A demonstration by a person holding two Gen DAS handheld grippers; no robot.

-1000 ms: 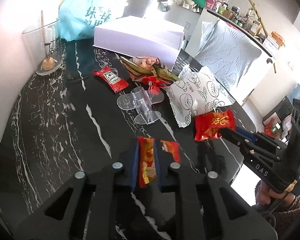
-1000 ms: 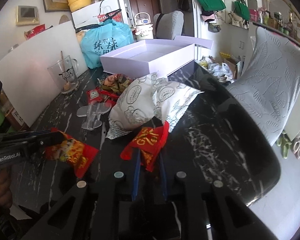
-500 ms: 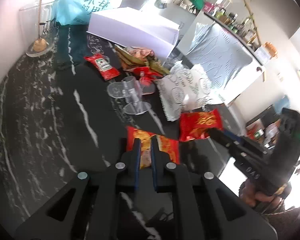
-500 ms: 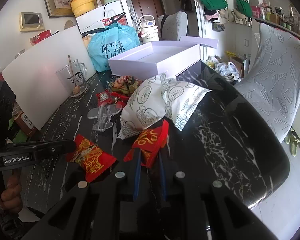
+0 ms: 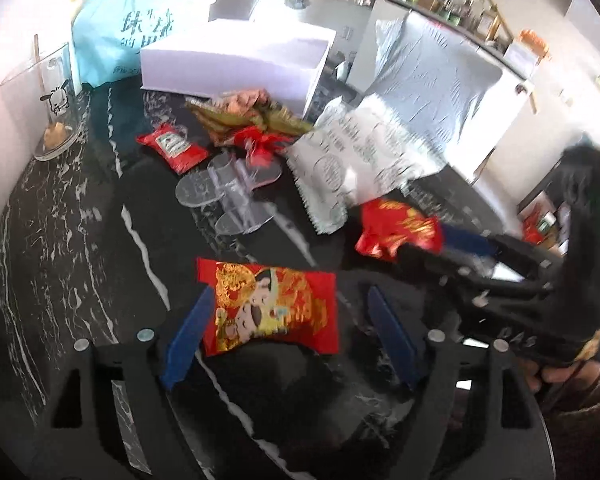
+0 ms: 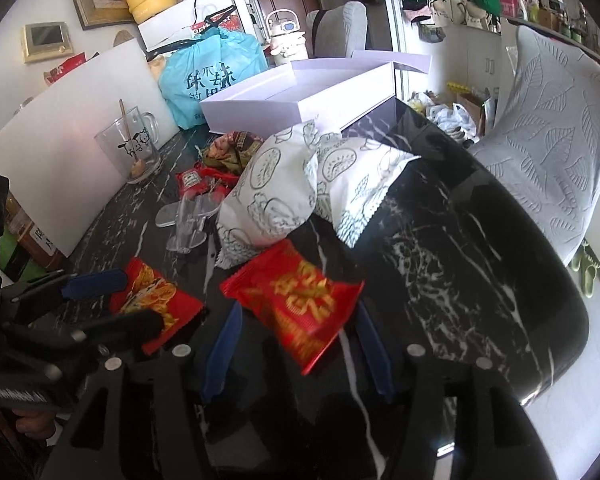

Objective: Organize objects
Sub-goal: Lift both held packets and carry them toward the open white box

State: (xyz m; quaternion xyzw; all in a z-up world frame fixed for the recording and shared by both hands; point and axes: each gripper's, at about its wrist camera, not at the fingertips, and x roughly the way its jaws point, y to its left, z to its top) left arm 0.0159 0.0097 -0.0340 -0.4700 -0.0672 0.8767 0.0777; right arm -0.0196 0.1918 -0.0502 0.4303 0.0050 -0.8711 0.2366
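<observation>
Both grippers have their jaws spread wide right now, neither one clamping anything. The left gripper [image 5: 286,340] sits over the black white-veined marble worktop [image 5: 60,240], and the red snack packet with the cartoon figure printed in gold [image 5: 270,308] lies flat between its blue-padded fingers [image 5: 188,336], touching neither as far as I can see. Same on the other side: the right gripper [image 6: 296,348] has the red packet with gold characters [image 6: 300,296] lying loose between its open jaws (this one looks a bit blurred). The two packets lie near each other. Behind them are the white puffy bags with line-drawn prints [image 6: 292,184], a clear acrylic stand [image 5: 232,196], a small red ketchup sachet [image 5: 172,146], a pile of greenish-brown wrappers [image 5: 244,114] and the open white cardboard box [image 6: 300,92].
</observation>
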